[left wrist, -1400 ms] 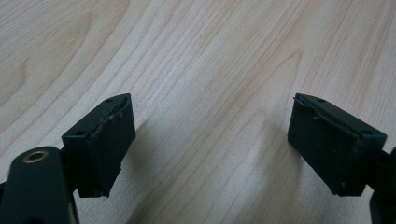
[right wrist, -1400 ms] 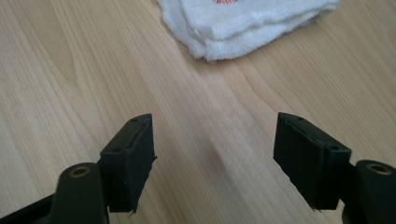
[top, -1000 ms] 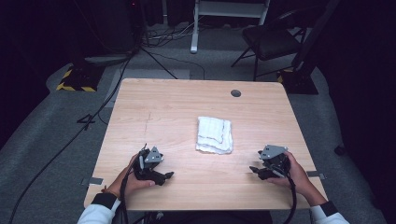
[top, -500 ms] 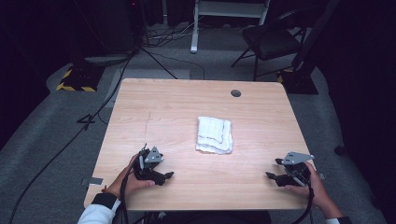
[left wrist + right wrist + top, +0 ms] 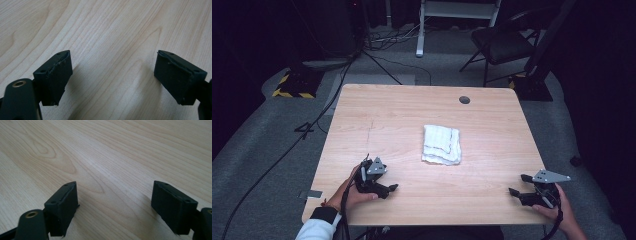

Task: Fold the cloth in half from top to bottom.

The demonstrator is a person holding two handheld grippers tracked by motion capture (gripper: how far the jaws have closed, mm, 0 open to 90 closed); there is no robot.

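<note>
Wooden table (image 5: pixel 412 120) on grey carpet; off its far-left corner a yellow/black striped block (image 5: pixel 292 85) w/ cables running along the floor, behind the far edge a white stand base (image 5: pixel 419 30), far right one dark chair (image 5: pixel 502 45). On the table: 1 folded white towel (image 5: pixel 442 145), 1 dark round grommet (image 5: pixel 464 100) nr the far edge, 2 grippers, nothing else. Nothing lies btwn either gripper's fingers and the towel, just bare wood. Left gripper (image 5: pixel 384 189) sits nr the front-left edge, held by the left hand (image 5: pixel 354 192), white sleeve cuff (image 5: pixel 314 230) at the table edge, grey plate on top, tips pointing right; towel is ahead of and beyond its fingertips, to the far right of them, apart. In the left gripper view its fingers (image 5: pixel 53 75) stand wide apart, holding nothing, low over the wood w/ shadows under them. Right gripper (image 5: pixel 518 185) is at the front-right corner in the right hand (image 5: pixel 562 212), plate level, tips pointing left toward the table middle; towel lies well beyond and far-left of those tips. In the right gripper view the fingers (image 5: pixel 63 206) are spread wide too, empty, only wood grain btwn them.
</note>
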